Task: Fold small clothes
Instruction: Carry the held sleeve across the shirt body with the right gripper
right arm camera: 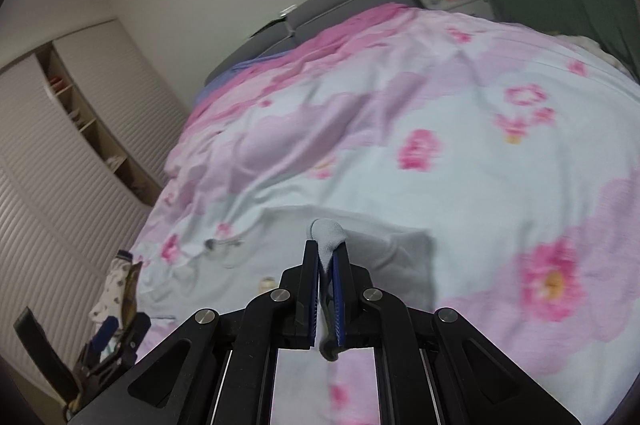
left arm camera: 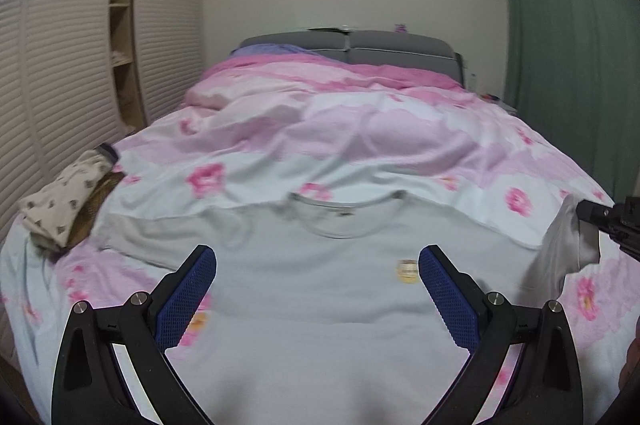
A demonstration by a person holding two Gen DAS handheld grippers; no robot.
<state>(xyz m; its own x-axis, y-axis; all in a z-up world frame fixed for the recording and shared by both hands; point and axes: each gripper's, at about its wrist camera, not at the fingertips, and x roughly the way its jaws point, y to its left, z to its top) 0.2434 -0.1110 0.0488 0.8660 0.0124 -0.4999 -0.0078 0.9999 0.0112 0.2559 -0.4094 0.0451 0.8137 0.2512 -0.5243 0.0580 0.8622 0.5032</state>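
A pale grey T-shirt (left arm camera: 320, 289) lies face up on the bed, spread over a floral pink-and-white duvet (left arm camera: 360, 145), its round neckline pointing toward 12 o'clock at the grey headboard (left arm camera: 400, 45) and a small yellowish badge (left arm camera: 408, 270) on its chest. The left tool (left arm camera: 317, 299) hangs just above the shirt's body with its blue-padded fingers (left arm camera: 188, 301) spread wide apart and nothing between them. Out at 3 o'clock in the left wrist view, the shirt's sleeve (left arm camera: 572, 237) is lifted off the duvet, pinched by the black tip of the right tool (left arm camera: 592, 215). The right wrist view shows that tool (right arm camera: 328, 261) closed almost fully, its blue pads clamped on a bunched fold of the grey sleeve (right arm camera: 328, 237), which pokes out past the fingertips; the rest of the shirt runs away toward 9 o'clock. At 9 o'clock on the bed's edge sits a small stack of folded clothes (left arm camera: 64, 205), the top one cream with little dark prints. A louvred white wardrobe (left arm camera: 52, 85) with an open shelf column stands along that side, and a green curtain (left arm camera: 568, 25) hangs at 2 o'clock.
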